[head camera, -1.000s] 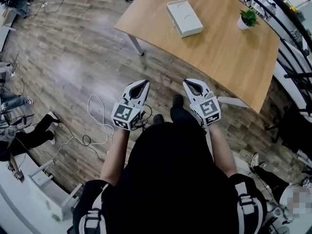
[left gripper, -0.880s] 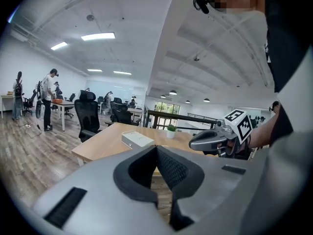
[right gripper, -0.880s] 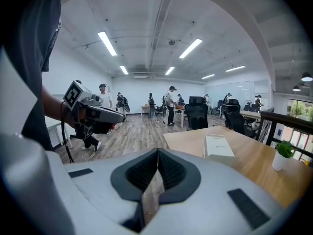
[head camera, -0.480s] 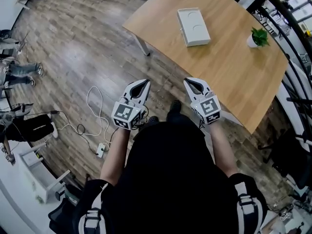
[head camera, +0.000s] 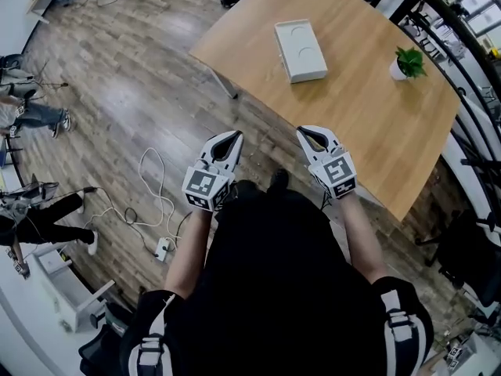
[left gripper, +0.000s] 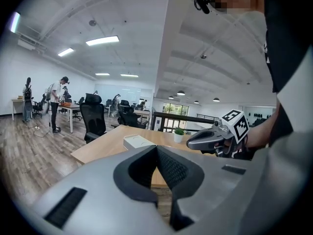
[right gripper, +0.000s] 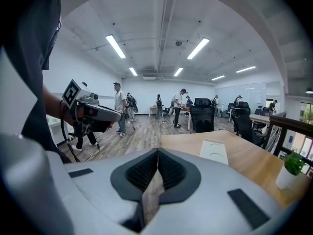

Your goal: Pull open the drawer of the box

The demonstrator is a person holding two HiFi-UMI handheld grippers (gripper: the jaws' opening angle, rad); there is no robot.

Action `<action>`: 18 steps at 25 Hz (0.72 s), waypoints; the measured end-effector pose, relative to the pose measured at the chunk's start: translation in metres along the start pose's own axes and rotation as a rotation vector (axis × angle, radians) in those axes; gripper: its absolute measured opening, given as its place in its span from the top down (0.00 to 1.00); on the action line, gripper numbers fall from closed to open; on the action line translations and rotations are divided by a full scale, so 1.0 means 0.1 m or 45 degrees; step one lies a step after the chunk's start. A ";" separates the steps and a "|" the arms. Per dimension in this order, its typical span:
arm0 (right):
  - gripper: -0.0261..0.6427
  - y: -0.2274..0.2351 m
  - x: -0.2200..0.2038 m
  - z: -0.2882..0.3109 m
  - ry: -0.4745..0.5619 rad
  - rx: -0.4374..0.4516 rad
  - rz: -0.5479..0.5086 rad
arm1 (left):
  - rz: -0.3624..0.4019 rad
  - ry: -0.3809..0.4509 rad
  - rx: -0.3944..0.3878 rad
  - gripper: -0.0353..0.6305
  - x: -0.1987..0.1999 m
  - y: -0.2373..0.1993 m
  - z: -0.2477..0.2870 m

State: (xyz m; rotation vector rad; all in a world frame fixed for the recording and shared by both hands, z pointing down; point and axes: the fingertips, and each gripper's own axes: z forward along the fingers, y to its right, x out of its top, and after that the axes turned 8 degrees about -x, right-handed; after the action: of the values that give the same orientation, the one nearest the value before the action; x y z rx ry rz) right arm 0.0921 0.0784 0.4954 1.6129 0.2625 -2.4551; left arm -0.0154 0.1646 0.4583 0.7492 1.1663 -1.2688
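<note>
The white flat box lies on the wooden table, toward its far left part; no drawer stands out from it. Both grippers hang in front of the person's body over the floor, short of the table's near edge. The left gripper is shut and empty, and so is the right gripper. In the left gripper view the box shows past the shut jaws, with the right gripper beside. The right gripper view has the box ahead on the table and the left gripper at left.
A small potted plant stands on the table right of the box. White cables and a power strip lie on the wood floor at left. A dark railing runs behind the table. People stand at the far left.
The head view has shifted, so the table and box sit a little lower in it. Both grippers keep the same shut pose in front of the body.
</note>
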 end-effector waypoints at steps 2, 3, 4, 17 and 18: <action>0.92 0.08 0.01 -0.01 0.007 -0.016 0.011 | 0.011 0.004 -0.006 0.91 0.03 -0.02 0.07; 0.92 0.10 0.00 -0.01 0.007 -0.020 0.014 | 0.015 0.007 -0.007 0.91 0.05 -0.04 0.10; 0.92 0.12 -0.02 -0.01 0.002 -0.021 0.014 | 0.016 0.012 -0.009 0.91 0.07 -0.05 0.13; 0.92 0.38 0.06 0.41 -0.057 -0.103 0.018 | -0.010 -0.032 -0.085 0.91 0.06 -0.62 0.43; 0.92 0.46 0.06 0.48 -0.060 -0.118 0.025 | -0.003 -0.034 -0.093 0.91 0.10 -0.70 0.51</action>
State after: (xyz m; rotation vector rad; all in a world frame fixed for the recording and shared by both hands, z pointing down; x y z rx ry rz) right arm 0.0588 0.0217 0.5064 1.5116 0.3466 -2.4250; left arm -0.0719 0.1002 0.4754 0.6752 1.1856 -1.2280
